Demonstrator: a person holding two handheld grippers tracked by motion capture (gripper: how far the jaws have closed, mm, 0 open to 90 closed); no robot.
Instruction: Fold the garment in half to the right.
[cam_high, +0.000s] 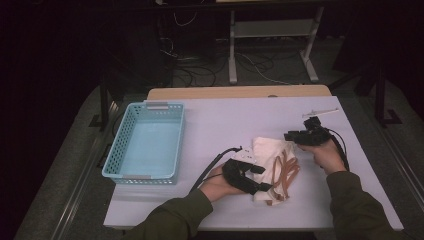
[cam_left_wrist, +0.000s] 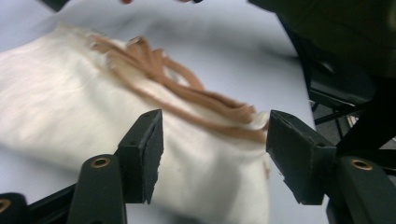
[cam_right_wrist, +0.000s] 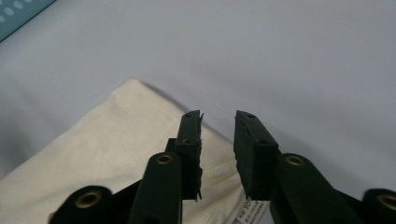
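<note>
Jaws of your left gripper (cam_left_wrist: 212, 140) stood well apart, with the cream cloth bag (cam_left_wrist: 93, 116) lying under and beyond them and nothing pressed between the pads. From above, that left gripper (cam_high: 257, 176) sat at the bag's (cam_high: 264, 155) near left edge, your hand behind it. The bag's tan handles (cam_left_wrist: 182, 93) ran across the cloth toward the far jaw, bunched together and blurred; from above those handles (cam_high: 285, 172) trailed over the bag's right side.

Your right gripper (cam_right_wrist: 218, 140) kept its jaws a narrow gap apart, empty, hovering over a corner of the bag (cam_right_wrist: 107, 154) where a small printed label (cam_right_wrist: 252, 212) peeked out below the jaws. From above, your right gripper (cam_high: 300, 136) was held just off the bag's far right corner.

The bag lay flat on the white table (cam_high: 215, 120), near its middle. The light blue basket (cam_high: 145, 142) stood to the left, well apart from the bag.
</note>
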